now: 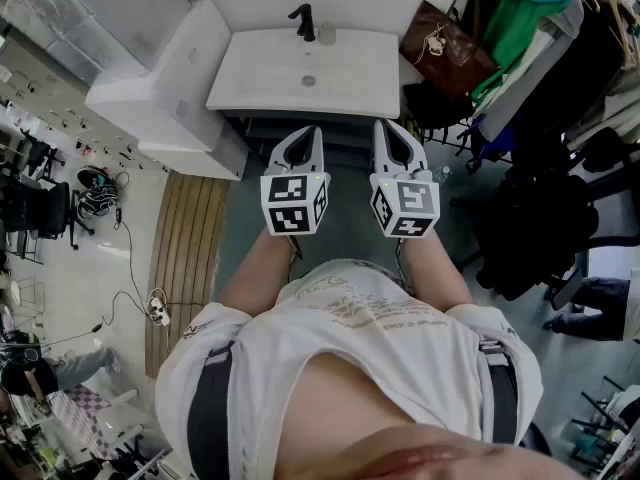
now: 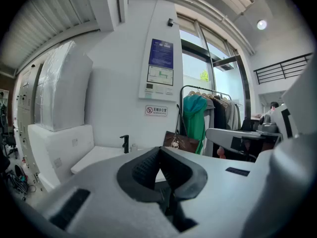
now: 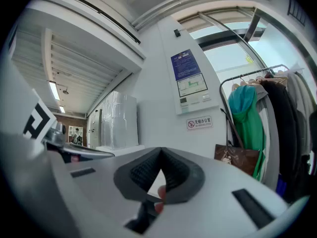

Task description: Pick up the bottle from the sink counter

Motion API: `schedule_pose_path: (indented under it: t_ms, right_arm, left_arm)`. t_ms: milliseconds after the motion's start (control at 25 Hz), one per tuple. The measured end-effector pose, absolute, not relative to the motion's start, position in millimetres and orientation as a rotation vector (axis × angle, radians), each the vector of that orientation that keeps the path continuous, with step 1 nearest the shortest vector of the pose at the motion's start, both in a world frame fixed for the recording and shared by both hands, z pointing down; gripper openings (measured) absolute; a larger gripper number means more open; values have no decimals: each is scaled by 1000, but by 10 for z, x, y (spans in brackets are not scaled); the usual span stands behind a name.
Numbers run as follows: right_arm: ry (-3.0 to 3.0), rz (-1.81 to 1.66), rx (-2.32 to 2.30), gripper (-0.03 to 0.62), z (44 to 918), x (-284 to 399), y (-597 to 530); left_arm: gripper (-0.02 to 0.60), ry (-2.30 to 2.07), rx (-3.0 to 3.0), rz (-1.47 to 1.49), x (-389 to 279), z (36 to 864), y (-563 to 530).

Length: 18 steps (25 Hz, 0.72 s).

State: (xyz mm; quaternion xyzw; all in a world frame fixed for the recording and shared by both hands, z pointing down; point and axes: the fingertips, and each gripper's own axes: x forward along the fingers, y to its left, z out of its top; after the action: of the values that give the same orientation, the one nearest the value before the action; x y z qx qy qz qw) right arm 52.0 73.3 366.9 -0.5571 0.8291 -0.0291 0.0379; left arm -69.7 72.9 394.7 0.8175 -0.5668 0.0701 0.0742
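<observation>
A small pale bottle [image 1: 326, 34] stands at the back of the white sink counter [image 1: 260, 88], just right of the black faucet [image 1: 303, 20]. The left gripper view also shows the bottle [image 2: 132, 147], far off beside the faucet [image 2: 124, 143]. My left gripper [image 1: 305, 132] and right gripper [image 1: 392, 128] are held side by side in front of the person's chest, short of the counter's front edge. They point toward the sink. Both are shut with nothing between their jaws. The tips meet in the left gripper view [image 2: 159, 150] and in the right gripper view [image 3: 160, 152].
A large white wrapped unit [image 1: 160, 88] adjoins the sink on the left. A brown bag [image 1: 445, 43] and a rack of clothes with a green garment [image 1: 520, 13] stand on the right. A wooden slat mat [image 1: 185, 258] and cables [image 1: 150, 303] lie on the floor at the left.
</observation>
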Motion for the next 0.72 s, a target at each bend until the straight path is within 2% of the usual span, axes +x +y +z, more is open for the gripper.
schedule_pose_path:
  t_ms: [720]
  right_arm:
    - [2535,-123,-1709,21,3726,318,806]
  left_arm:
    - [21,-1650,2466,210,-848,4032,768]
